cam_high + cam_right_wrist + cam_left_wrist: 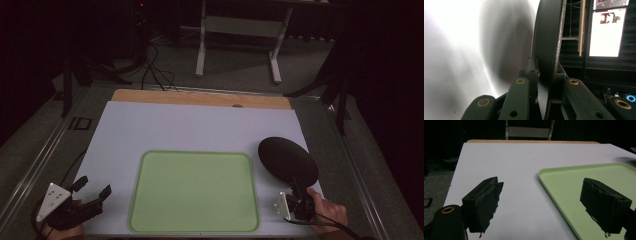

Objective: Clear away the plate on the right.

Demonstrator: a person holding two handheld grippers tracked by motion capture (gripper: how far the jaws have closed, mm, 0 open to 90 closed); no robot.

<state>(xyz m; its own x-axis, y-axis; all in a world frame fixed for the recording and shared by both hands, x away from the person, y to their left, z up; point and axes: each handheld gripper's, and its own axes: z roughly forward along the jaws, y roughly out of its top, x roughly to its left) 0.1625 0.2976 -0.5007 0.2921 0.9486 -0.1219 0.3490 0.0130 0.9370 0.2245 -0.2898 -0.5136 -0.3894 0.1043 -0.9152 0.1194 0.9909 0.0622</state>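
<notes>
A black round plate point(287, 160) hangs tilted over the right side of the white table top point(200, 125), its near rim pinched in my right gripper point(298, 195). In the right gripper view the plate point(547, 42) stands edge-on between the two jaws, which are shut on its rim. A light green tray point(194, 192) lies flat at the front middle of the table, with nothing on it. My left gripper point(92, 189) rests at the front left corner, open, its two padded jaws wide apart; in the left gripper view the tray point(579, 182) lies to the right under one jaw.
A wooden strip point(200, 97) runs along the table's far edge. Beyond it stand a white table frame point(240, 35) and cables on the grey floor. A lit screen point(606, 27) shows past the plate in the right gripper view.
</notes>
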